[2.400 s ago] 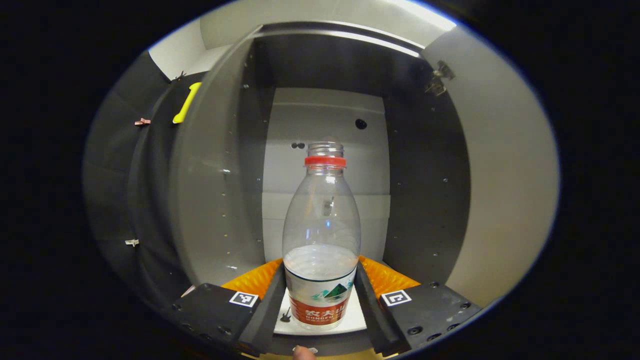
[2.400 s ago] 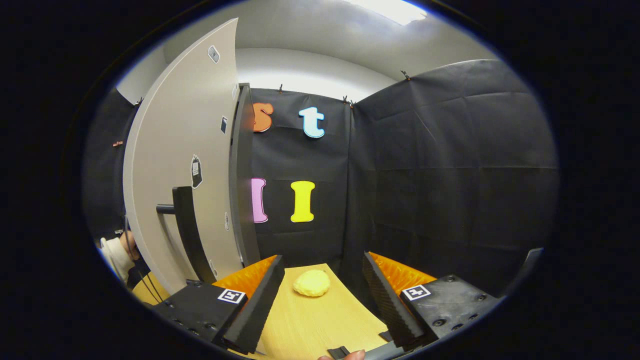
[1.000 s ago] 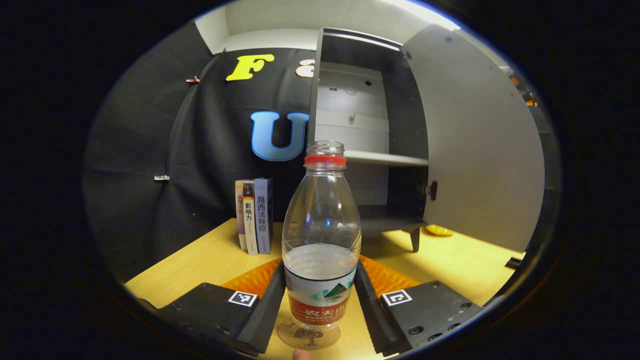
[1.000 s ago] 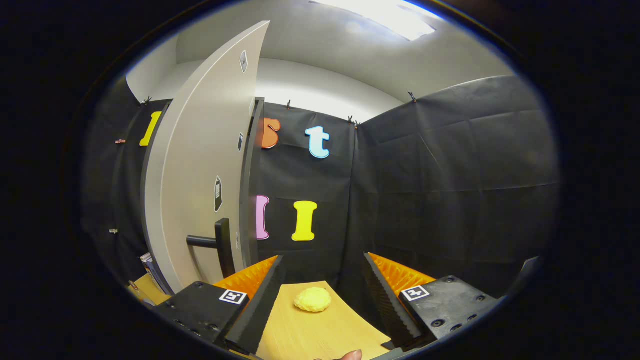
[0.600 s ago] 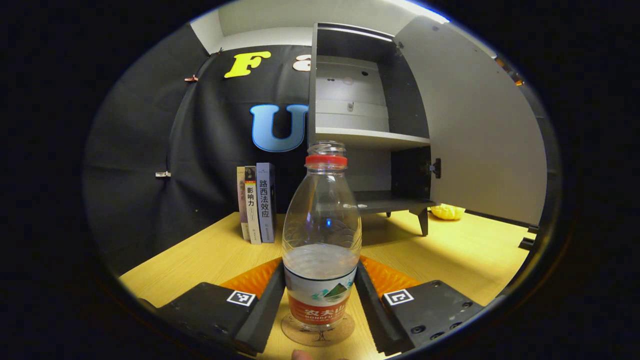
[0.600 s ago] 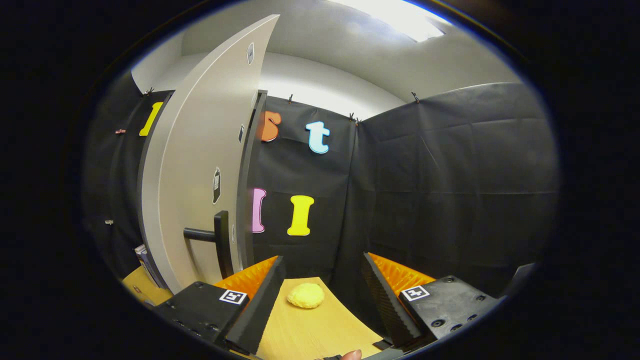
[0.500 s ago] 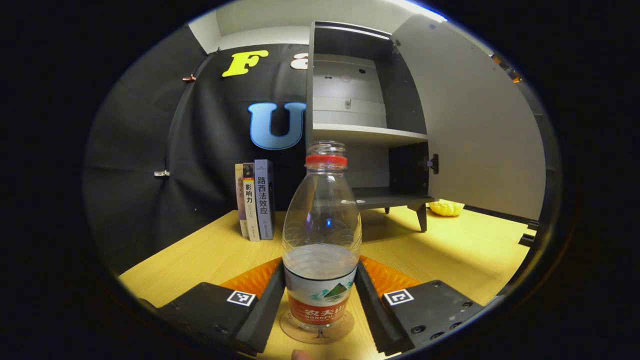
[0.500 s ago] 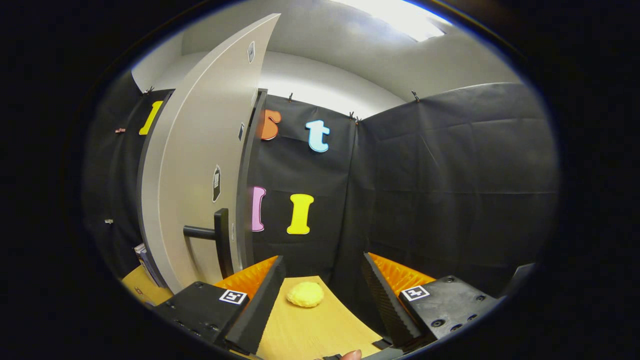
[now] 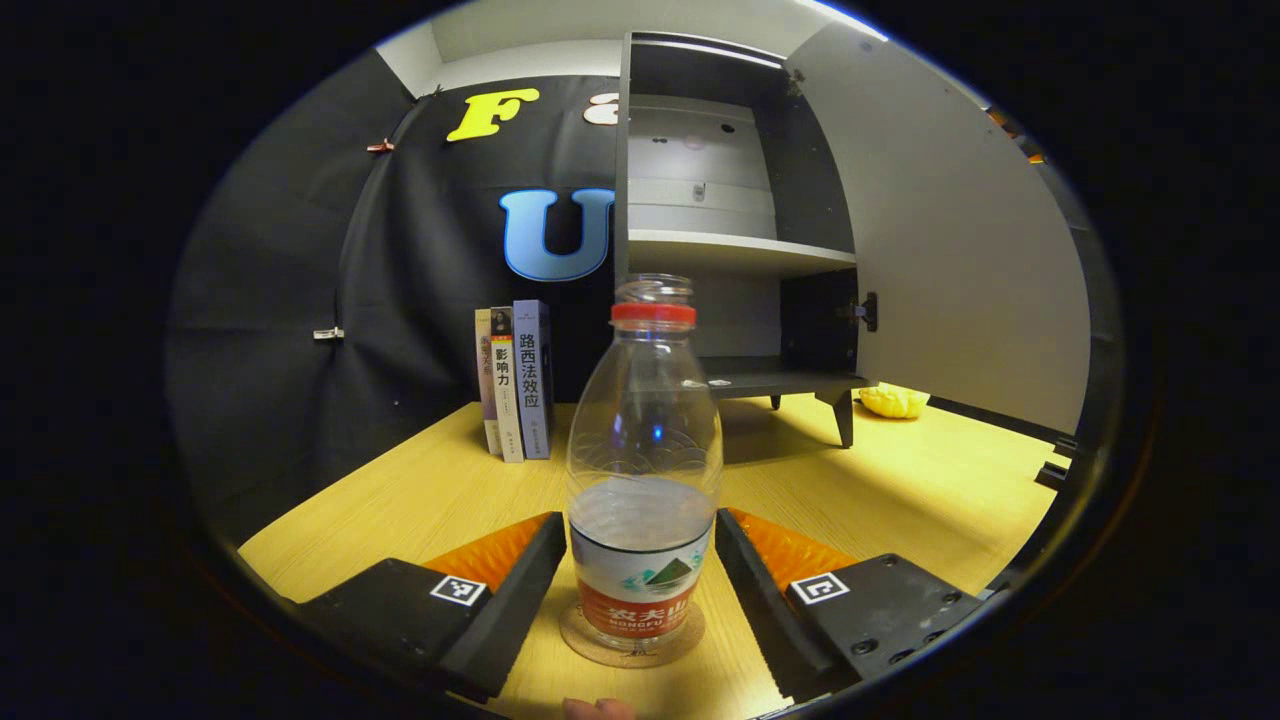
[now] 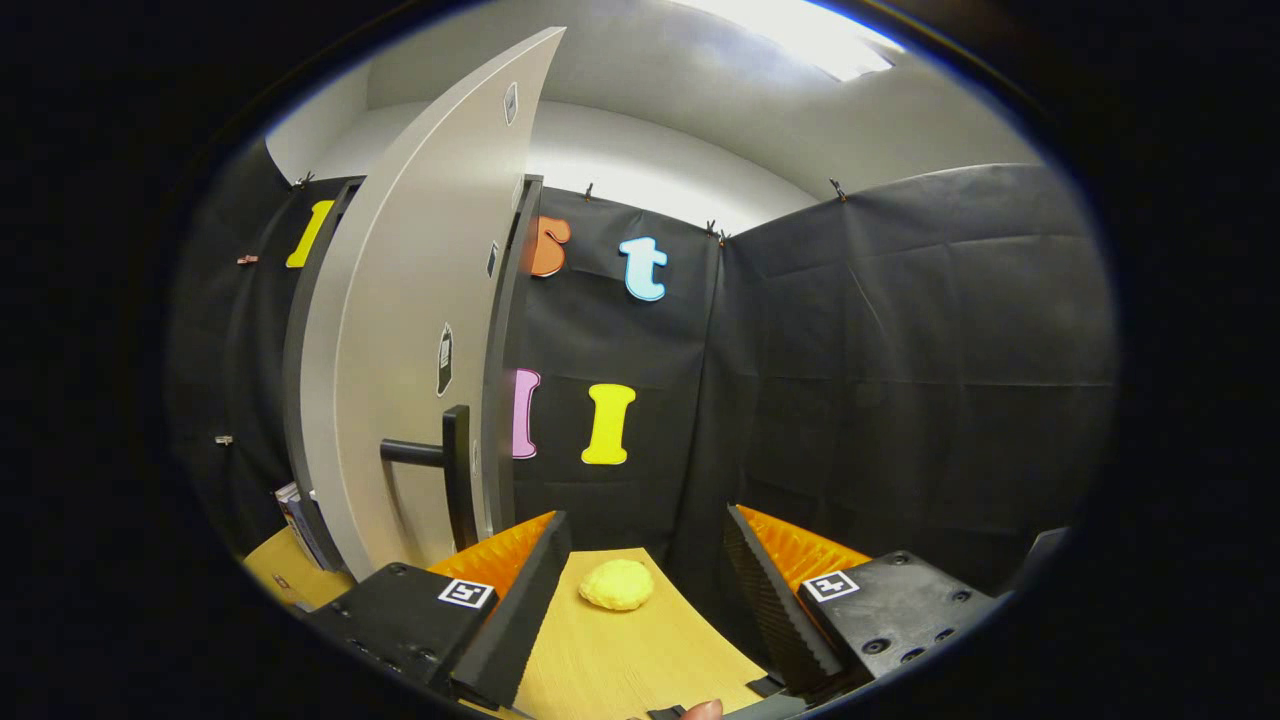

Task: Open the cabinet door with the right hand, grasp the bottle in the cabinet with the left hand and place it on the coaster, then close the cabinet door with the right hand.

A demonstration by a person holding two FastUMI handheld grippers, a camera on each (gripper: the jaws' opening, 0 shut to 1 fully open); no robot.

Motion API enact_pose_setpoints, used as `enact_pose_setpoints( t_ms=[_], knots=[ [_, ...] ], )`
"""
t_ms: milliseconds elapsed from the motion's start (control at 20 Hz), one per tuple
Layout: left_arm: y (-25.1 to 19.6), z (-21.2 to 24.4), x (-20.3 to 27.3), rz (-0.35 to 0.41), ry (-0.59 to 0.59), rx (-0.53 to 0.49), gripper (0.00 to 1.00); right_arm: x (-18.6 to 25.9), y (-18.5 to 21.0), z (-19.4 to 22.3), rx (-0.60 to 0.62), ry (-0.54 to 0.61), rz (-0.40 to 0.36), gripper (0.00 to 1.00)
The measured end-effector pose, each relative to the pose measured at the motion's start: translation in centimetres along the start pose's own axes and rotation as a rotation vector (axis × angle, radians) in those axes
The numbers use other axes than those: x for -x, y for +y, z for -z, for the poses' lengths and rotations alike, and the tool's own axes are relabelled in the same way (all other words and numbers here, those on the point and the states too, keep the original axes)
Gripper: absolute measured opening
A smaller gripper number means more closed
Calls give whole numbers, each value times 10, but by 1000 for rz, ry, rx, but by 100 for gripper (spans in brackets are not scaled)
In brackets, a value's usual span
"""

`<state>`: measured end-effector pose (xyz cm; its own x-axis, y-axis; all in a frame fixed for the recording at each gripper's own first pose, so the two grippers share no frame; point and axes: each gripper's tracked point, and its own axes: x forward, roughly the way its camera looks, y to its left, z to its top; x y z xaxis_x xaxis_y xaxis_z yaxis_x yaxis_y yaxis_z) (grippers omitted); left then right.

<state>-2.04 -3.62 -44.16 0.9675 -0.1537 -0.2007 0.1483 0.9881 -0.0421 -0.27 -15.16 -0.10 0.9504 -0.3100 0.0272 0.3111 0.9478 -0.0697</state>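
Observation:
A clear bottle (image 9: pixel 642 440) with a red neck ring and some water stands upright on a round coaster (image 9: pixel 690 640) on the wooden table. My left gripper (image 9: pixel 640 522) is open, its fingers spread just off either side of the bottle's lower body. The grey cabinet (image 9: pixel 700 255) behind has its door (image 9: pixel 950 250) swung wide to the right. In the right gripper view the same door (image 10: pixel 410 330) stands to the left with its dark bar handle (image 10: pixel 455 470) close by. My right gripper (image 10: pixel 645 525) is open and holds nothing.
Three books (image 9: pixel 515 380) stand upright left of the cabinet. A yellow lumpy object (image 10: pixel 617 584) lies on the table ahead of the right gripper, also seen past the cabinet leg (image 9: pixel 893 400). The wooden table (image 9: pixel 900 490) stretches right of the bottle. Black cloth walls close the booth.
The bottle left the cabinet shelf and came down onto the coaster. In the last half second my left gripper's fingers spread away from it. The right gripper barely shifted.

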Motion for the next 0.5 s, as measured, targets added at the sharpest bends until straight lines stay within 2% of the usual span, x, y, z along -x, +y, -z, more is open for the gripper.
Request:
enact_pose_setpoints(
  t_ms=[300, 500],
  knots=[
    [-1, -36, 40, -45, 31, 40, 95, -1, 2, 4, -23, 3, -26, 96],
    [-15, -102, 71, -40, -5, -14, 95, -3, 3, 6, -49, 11, -44, 96]
  ],
)
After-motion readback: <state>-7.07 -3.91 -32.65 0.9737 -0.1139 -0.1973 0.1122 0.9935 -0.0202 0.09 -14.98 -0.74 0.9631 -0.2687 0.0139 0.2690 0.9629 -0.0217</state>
